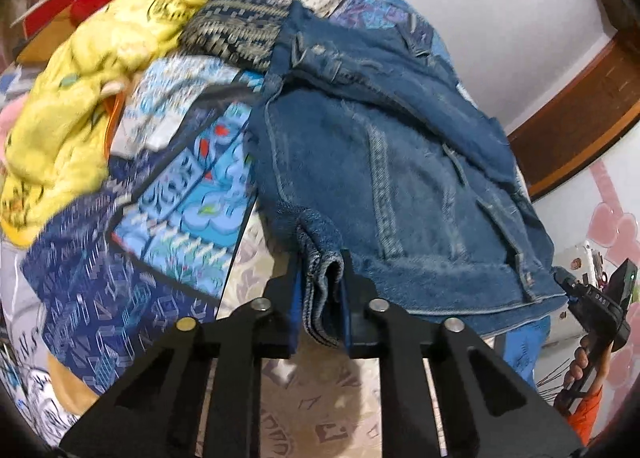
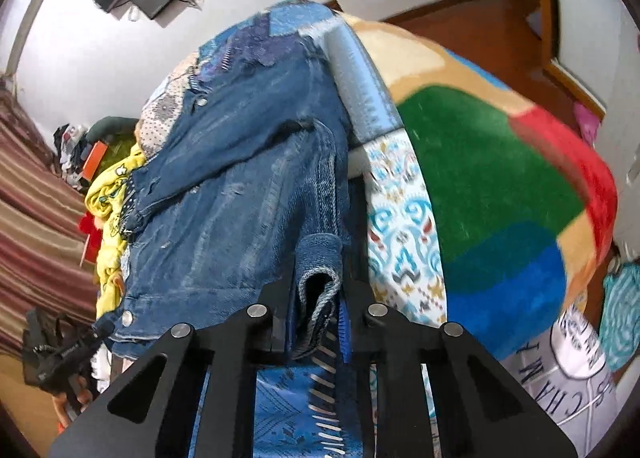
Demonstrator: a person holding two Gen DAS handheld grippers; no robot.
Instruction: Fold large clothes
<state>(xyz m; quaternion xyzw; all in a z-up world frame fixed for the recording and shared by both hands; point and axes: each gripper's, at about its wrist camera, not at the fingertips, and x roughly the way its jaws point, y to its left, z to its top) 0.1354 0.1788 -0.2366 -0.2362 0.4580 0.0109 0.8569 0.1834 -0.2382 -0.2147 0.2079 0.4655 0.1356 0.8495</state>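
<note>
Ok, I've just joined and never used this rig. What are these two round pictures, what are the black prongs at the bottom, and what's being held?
Each picture comes from a fisheye camera on a hand-held tool, looking along its two fingers; no robot arm is involved. The black prongs are those fingers. In the left wrist view, the left tool is shut on a bunched edge of a denim jacket. In the right wrist view, the right tool is shut on another edge of the same jacket. The jacket lies on a blue patterned bedspread, beside a yellow blanket. A striped fleece blanket lies on the other side.
</note>
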